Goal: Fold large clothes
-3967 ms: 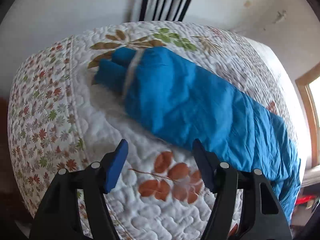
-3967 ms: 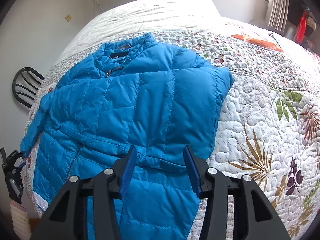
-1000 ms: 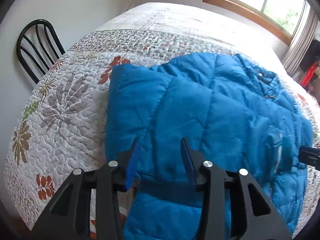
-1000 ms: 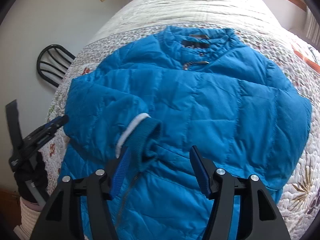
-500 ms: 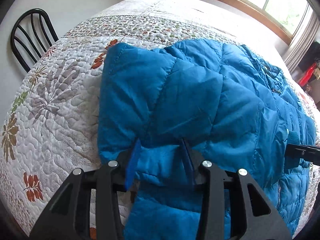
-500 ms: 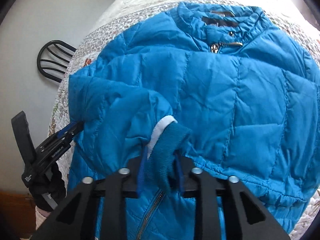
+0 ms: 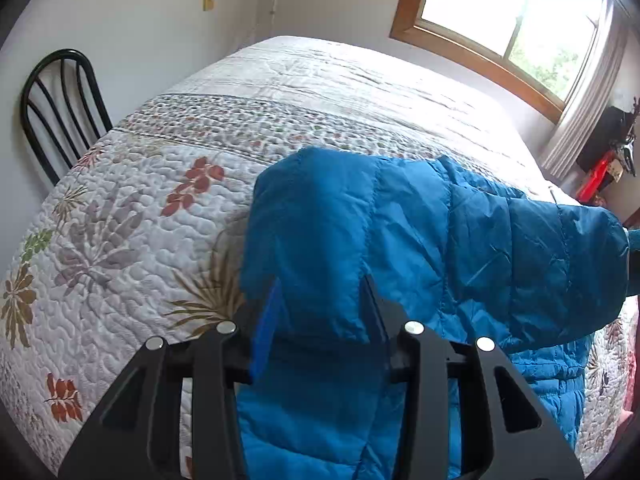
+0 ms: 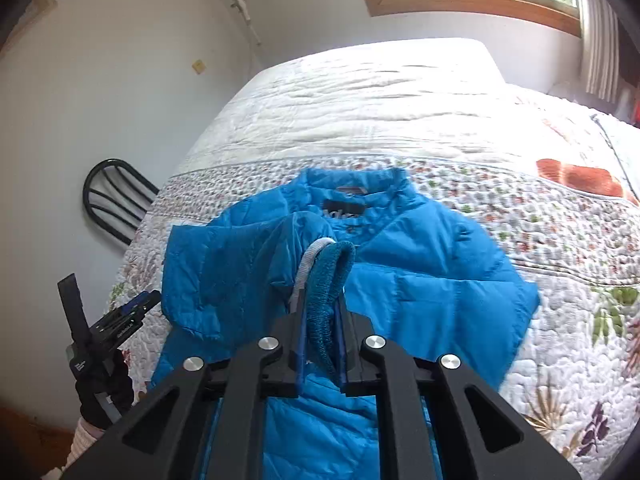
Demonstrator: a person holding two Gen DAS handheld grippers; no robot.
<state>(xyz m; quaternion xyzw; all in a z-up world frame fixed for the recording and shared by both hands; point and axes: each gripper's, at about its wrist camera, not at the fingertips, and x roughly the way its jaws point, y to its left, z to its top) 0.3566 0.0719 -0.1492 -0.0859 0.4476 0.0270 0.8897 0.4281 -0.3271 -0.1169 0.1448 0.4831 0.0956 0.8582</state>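
Note:
A blue puffer jacket lies front-up on the quilted bed, collar toward the window. My right gripper is shut on the knit cuff of the sleeve and holds it lifted over the chest. In the left wrist view the sleeve runs off to the right, raised off the bed. My left gripper has its jaws around the sleeve's upper fold near the shoulder, with fabric filling the gap. That gripper also shows at the lower left of the right wrist view.
The floral quilt covers the bed, with its edge at the lower left. A black metal chair stands against the wall left of the bed. A window is behind the bed, and red items are at the right.
My right gripper shut on the sleeve cuff and lifted it up over the jacket. My left gripper closed in on the shoulder fold, and the sleeve rose off the bed.

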